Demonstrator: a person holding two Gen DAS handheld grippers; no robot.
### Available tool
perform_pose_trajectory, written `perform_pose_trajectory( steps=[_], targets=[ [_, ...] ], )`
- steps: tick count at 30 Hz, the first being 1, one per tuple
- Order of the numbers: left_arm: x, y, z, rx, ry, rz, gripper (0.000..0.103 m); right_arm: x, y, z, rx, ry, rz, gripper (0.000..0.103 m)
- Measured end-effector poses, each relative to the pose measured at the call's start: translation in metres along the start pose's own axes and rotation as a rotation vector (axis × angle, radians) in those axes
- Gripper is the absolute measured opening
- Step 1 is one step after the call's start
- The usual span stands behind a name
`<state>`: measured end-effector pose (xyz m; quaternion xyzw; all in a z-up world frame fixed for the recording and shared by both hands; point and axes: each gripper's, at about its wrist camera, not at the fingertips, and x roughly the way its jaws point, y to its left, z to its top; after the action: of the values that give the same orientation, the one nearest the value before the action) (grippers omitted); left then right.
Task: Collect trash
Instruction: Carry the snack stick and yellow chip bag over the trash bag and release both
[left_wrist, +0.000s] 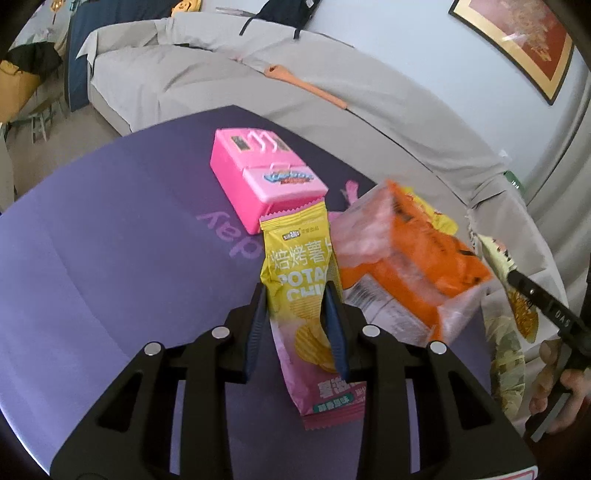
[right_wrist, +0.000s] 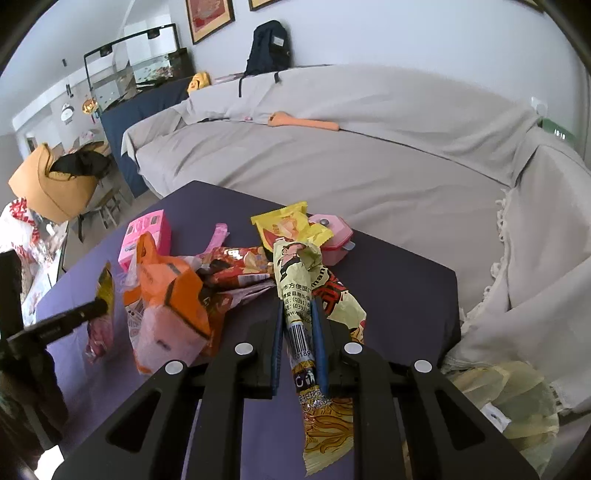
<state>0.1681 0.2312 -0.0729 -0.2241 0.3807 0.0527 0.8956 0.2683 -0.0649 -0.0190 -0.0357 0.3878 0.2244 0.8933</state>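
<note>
Pinching a yellow-pink chip bag (left_wrist: 295, 280) above the purple surface (left_wrist: 110, 258), the left gripper (left_wrist: 295, 295) jaws press it; the right gripper (right_wrist: 298, 314) jaws clamp a cream wrapper (right_wrist: 295, 288) (crumpled).

Left tabletop (left_wrist: 110, 258) bare — wrappers (right_wrist: 229, 273) crowd centre.
</note>
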Motion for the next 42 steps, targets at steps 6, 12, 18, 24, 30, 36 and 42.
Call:
perform_pose_trajectory(
  steps=[6, 12, 18, 24, 30, 36, 42],
  targets=[
    [-0.027, -0.012, 0.012, 0.016, -0.060, -0.030, 0.029, -0.005, 0.003, -0.005, -0.002, 0.026, -0.008, 0.016],
    [-0.051, -0.031, 0.024, 0.058, -0.106, -0.057, 0.030, -0.026, 0.003, -0.004, 0.005, 0.000, -0.025, 0.016],
    [-0.072, -0.051, 0.029, 0.092, -0.139, -0.090, 0.030, -0.061, -0.001, 0.000, 0.007, -0.060, -0.034, 0.016],
    [-0.085, -0.080, 0.032, 0.129, -0.154, -0.124, 0.030, -0.097, -0.022, -0.008, 0.034, -0.125, -0.048, 0.016],
    [-0.090, -0.121, 0.031, 0.172, -0.151, -0.189, 0.030, -0.125, -0.053, -0.024, 0.099, -0.162, -0.060, 0.016],
    [-0.082, -0.178, 0.020, 0.255, -0.151, -0.290, 0.030, -0.158, -0.087, -0.048, 0.156, -0.210, -0.096, 0.016],
    [-0.056, -0.240, -0.003, 0.349, -0.097, -0.358, 0.030, -0.179, -0.125, -0.076, 0.199, -0.216, -0.158, 0.016]
  ],
)
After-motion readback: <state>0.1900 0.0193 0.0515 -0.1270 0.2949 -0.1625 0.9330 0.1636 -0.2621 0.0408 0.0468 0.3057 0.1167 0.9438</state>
